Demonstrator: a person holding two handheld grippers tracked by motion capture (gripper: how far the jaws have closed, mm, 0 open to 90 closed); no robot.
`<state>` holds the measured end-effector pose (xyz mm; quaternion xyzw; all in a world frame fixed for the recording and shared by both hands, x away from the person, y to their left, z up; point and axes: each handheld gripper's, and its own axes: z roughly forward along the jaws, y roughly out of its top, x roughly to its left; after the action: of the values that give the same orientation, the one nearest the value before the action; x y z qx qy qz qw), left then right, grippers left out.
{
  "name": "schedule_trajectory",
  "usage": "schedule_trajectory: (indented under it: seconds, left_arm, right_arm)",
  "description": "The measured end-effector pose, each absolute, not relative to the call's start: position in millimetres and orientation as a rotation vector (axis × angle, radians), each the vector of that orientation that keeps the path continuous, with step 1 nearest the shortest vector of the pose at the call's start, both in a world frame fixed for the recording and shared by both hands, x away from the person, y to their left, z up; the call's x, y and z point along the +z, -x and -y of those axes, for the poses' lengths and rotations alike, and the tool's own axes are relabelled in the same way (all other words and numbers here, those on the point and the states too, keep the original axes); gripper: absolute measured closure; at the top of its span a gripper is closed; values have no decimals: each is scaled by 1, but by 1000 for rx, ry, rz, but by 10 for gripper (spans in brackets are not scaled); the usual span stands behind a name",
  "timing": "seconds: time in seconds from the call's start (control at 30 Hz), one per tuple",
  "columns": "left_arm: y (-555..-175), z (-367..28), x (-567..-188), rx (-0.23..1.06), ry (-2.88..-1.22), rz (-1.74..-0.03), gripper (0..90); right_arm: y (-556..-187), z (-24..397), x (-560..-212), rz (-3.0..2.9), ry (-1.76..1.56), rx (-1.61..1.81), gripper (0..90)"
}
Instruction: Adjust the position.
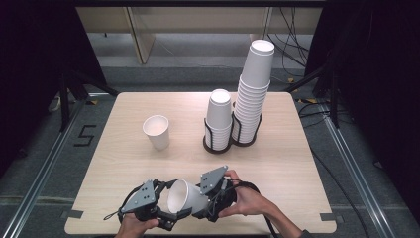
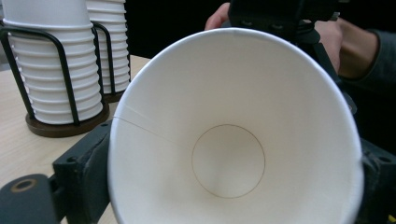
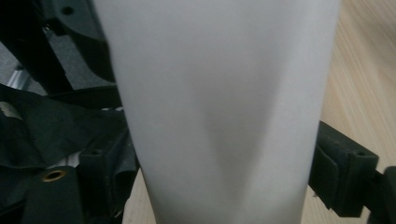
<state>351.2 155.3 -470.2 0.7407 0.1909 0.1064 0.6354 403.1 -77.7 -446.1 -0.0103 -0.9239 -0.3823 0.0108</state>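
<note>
Paper cup (image 1: 181,197), white and tapered, lies on its side between my two hand-held grippers at the near edge of the desk (image 1: 114,163), its mouth turned toward my left. My left hand-held gripper (image 1: 166,210) has its jaws on either side of the rim; from the left gripper view I look straight down the cup's (image 2: 229,140) smooth inside to the round bottom disc and a thin seam line, with the black jaws touching the rim on both sides, clamped on it. My right hand-held gripper (image 1: 200,206) grips the cup nearer its base; in the right gripper view the matte outer wall (image 3: 224,112) shows slightly dented, pinched between the jaws, with pale wood grain beside it. The high view adds what neither close view gives: a single upright cup (image 1: 156,131) standing well apart on the left half, and two black wire holders (image 1: 218,141) with ribbed cup stacks, short stack (image 1: 219,116) and tall stack (image 1: 254,91), side by side toward the far edge. Bare desk lies open between my hands and those.
</note>
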Motion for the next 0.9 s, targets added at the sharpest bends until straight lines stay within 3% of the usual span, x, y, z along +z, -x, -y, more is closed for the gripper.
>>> schedule_trajectory:
  seconds: [0.33,0.5,0.9]
  left_arm:
    - [-352,-154,-468,267,-1687,-461,76]
    - [-353,-152,-469,238,-1609,-477,33]
    - [-355,-164,-466,248,-1568,-537,38]
  right_arm:
    - [-401,78,-447,2939,68,-1142,217]
    - [-403,77,-455,2826,84,-1249,223]
    - [-411,88,-453,2765,137,-1352,225]
